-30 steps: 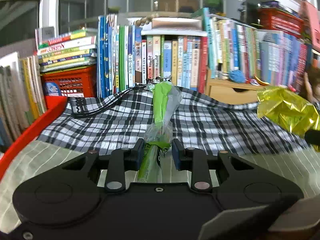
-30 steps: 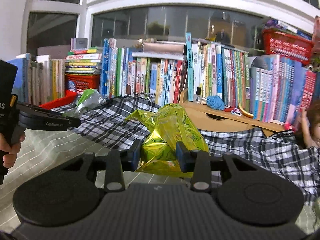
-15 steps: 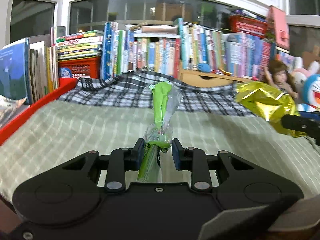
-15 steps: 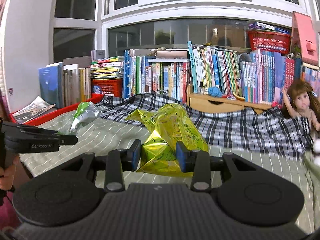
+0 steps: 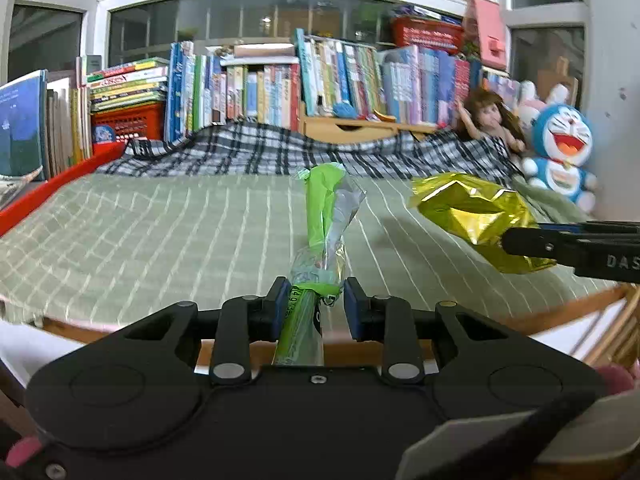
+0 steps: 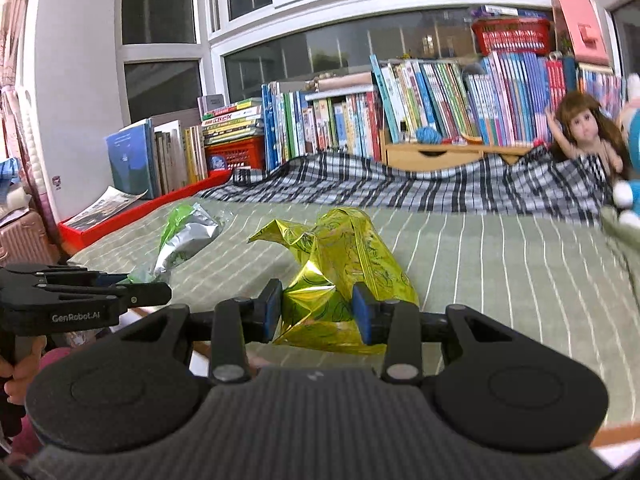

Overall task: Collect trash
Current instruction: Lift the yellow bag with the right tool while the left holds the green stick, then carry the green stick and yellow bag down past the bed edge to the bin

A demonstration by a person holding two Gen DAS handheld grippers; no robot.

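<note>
My left gripper (image 5: 315, 303) is shut on a green and clear plastic wrapper (image 5: 325, 216), which sticks up and forward between the fingers. My right gripper (image 6: 318, 309) is shut on a crumpled yellow foil wrapper (image 6: 340, 256). Both are held in the air above the near edge of a bed with a green striped sheet (image 5: 160, 232). In the left wrist view the yellow foil wrapper (image 5: 476, 212) hangs at the right from the right gripper's fingers (image 5: 532, 242). In the right wrist view the green wrapper (image 6: 182, 236) shows at the left, beyond the left gripper's fingers (image 6: 132, 294).
A black and white plaid blanket (image 5: 280, 152) lies along the bed's far side, before a row of books (image 5: 260, 88). A doll (image 5: 490, 120) and a blue plush toy (image 5: 560, 148) sit at the right. A red tray (image 6: 132, 212) borders the left. A person's hand (image 6: 18, 376) holds the left gripper.
Both grippers have pulled back from the plaid blanket toward the bed's near edge, each keeping its wrapper. The bed's wooden front edge now shows under the left gripper.
</note>
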